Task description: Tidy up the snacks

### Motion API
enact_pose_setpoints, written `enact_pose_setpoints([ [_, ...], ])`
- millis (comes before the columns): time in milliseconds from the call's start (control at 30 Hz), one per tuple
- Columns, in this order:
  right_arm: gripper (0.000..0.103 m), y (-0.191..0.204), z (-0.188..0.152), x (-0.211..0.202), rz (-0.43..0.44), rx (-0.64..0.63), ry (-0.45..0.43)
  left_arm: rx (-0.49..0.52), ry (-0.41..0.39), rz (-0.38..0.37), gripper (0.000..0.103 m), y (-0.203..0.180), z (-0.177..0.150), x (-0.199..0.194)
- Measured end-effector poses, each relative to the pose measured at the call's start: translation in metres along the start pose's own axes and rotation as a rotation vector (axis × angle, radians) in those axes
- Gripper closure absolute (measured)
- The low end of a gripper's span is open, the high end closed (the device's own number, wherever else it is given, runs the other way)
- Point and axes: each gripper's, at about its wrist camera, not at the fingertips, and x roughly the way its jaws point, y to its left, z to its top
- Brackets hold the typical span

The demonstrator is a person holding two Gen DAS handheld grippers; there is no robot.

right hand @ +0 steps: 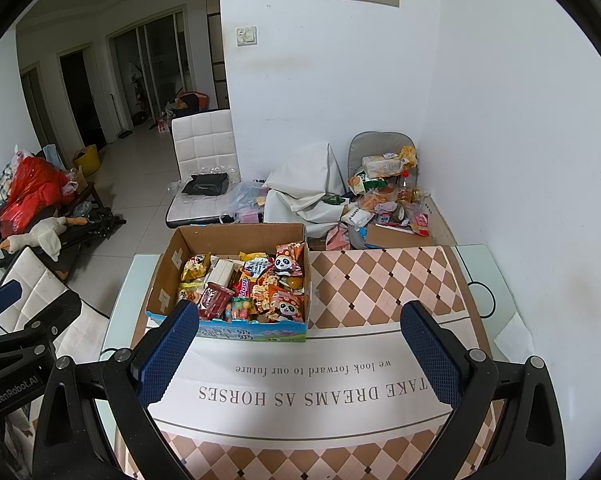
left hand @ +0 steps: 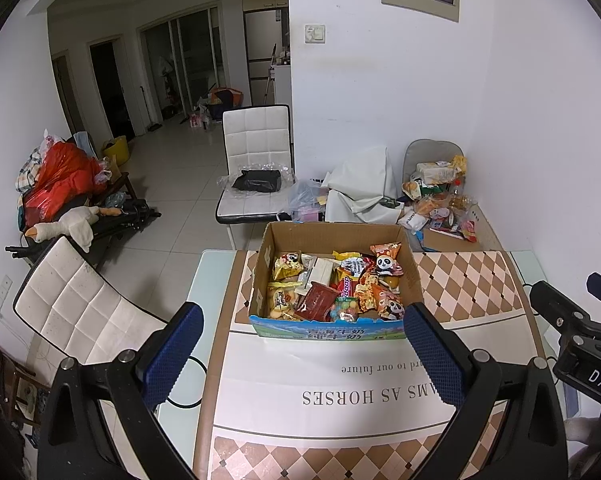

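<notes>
An open cardboard box (left hand: 278,240) (right hand: 188,240) full of mixed snack packets stands on the table at its far left part. Panda-print packets (left hand: 386,262) (right hand: 286,266), a red packet (left hand: 316,300) (right hand: 214,300) and a biscuit bag (left hand: 280,300) lie inside. My left gripper (left hand: 304,352) is open and empty, held above the table just in front of the box. My right gripper (right hand: 300,352) is open and empty, to the right of the box's front. The right gripper's body shows at the right edge of the left wrist view (left hand: 572,328).
The table carries a checked cloth with a white printed band (right hand: 320,384). A pile of snacks and a bottle (right hand: 388,192) lies on a seat behind the table by the wall. White chairs (left hand: 256,148) (left hand: 80,312) stand behind and left.
</notes>
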Motion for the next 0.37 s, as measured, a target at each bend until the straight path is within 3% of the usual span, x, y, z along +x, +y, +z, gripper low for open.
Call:
enact_pose_setpoints([
  [367, 0.001, -0.0004, 0.0002, -0.001, -0.002, 0.003, -0.001, -0.004, 0.019, -0.016, 0.0, -0.005, 0.0025, 0.0003],
])
